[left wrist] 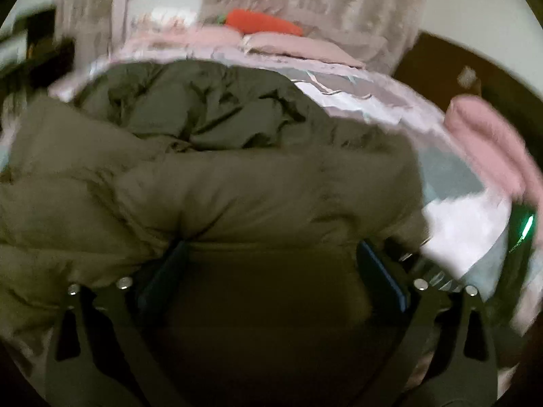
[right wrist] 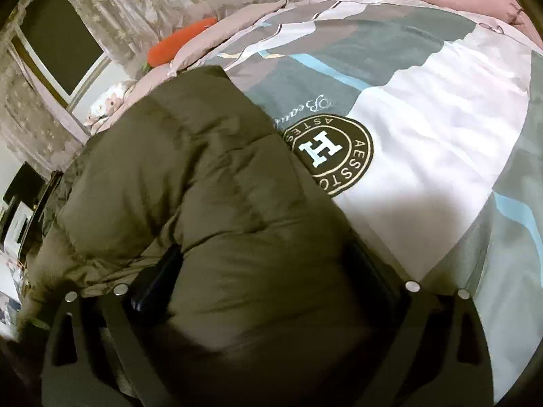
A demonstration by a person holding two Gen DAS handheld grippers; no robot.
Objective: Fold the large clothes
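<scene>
Both pairs of our fingers stand wide with the puffy olive-green quilted jacket [right wrist: 203, 186] bulging between them. Whether our left gripper [left wrist: 271, 254] or our right gripper [right wrist: 268, 264] actually presses the padding, we cannot tell. That jacket lies bunched on the grey, white and blue patterned bedspread [right wrist: 424, 135], near an orange carrot-shaped plush [right wrist: 180, 42].

Olive-green puffer jacket [right wrist: 190, 183], quilted, bulky, crumpled. Lies on patterned bedspread [right wrist: 424, 142]; covers round emblem's edge at 9 o'clock. Left wrist view: padded fold across middle, darker rumpled section toward 12 o'clock.
</scene>
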